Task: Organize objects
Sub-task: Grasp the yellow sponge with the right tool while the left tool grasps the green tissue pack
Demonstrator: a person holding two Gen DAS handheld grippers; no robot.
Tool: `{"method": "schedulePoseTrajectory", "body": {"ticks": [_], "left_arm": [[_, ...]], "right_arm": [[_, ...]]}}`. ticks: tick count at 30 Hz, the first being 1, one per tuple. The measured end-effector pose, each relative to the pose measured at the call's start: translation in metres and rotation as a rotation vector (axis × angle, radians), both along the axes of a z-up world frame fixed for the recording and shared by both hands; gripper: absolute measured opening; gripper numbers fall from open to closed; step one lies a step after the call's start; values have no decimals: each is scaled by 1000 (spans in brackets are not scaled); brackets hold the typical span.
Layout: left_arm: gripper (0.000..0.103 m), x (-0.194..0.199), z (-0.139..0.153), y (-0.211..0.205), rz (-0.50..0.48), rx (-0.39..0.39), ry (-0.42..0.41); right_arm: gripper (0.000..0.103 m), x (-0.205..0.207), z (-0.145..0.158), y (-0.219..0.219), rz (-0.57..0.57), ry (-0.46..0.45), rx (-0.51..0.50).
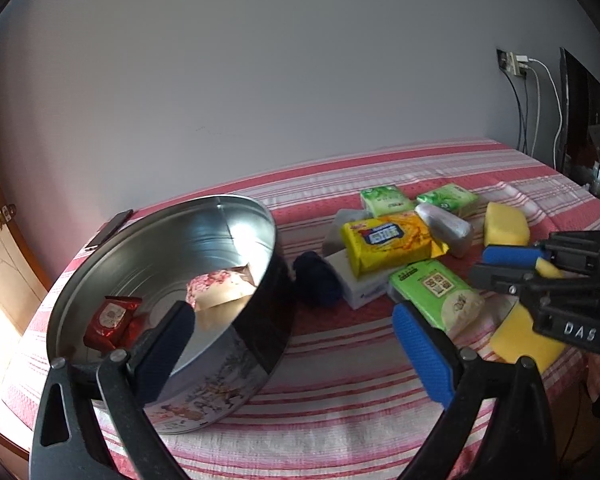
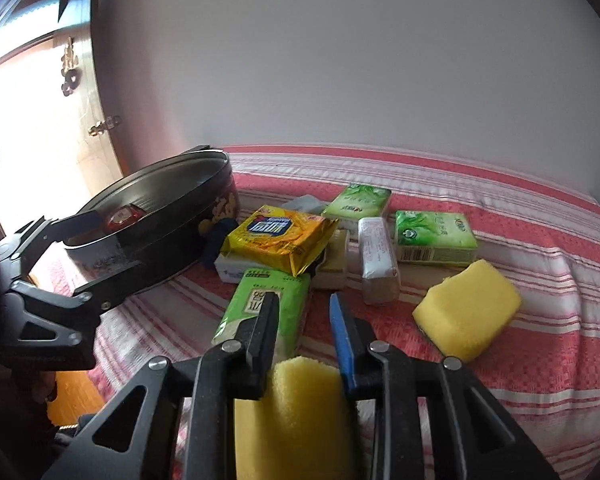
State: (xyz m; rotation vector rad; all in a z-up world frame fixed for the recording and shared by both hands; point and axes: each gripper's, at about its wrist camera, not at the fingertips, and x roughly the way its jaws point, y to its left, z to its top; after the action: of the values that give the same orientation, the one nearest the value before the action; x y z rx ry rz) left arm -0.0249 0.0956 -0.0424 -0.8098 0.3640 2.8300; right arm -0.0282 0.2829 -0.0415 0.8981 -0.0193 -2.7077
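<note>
A round metal tin stands at the left of the striped cloth and holds a red packet and a pink-patterned packet. My left gripper is open, its left finger inside the tin and its right finger outside the wall. My right gripper is shut on a yellow sponge, low above the cloth; it shows at the right of the left wrist view. In front of it lie a green tissue pack, a yellow snack bag and a second yellow sponge.
More green tissue packs, a white wrapped bar, a white box and a dark blue bundle lie clustered mid-cloth. A wall runs behind. A wooden door is left; cables and a socket are at far right.
</note>
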Motion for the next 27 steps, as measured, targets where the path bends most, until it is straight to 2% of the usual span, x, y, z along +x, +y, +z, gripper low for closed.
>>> {"method": "schedulePoseTrajectory", "body": {"ticks": [3, 4, 6, 7, 8, 12, 16, 19, 27], "left_arm": [[101, 1, -2, 9, -17, -14, -5], [101, 1, -2, 12, -22, -19, -7], [101, 2, -2, 16, -32, -26, -6], [101, 2, -3, 18, -34, -28, -7], [101, 2, -3, 20, -36, -29, -9], [101, 0, -5, 24, -36, -31, -16], [101, -1, -7, 24, -33, -22, -23], [101, -2, -9, 26, -37, -21, -34], [102, -5, -11, 25, -25, -16, -49]], "right_arm": [[29, 2, 0, 2, -6, 10, -3], [33, 3, 1, 6, -10, 12, -26], [60, 5, 4, 16, -42, 28, -44], [81, 7, 6, 21, -61, 41, -44], [86, 10, 9, 26, -74, 55, -49], [86, 24, 11, 34, -78, 51, -36], [87, 35, -10, 29, -55, -12, 31], [93, 38, -20, 31, -28, -33, -4], [93, 45, -12, 25, -48, 38, 44]]}}
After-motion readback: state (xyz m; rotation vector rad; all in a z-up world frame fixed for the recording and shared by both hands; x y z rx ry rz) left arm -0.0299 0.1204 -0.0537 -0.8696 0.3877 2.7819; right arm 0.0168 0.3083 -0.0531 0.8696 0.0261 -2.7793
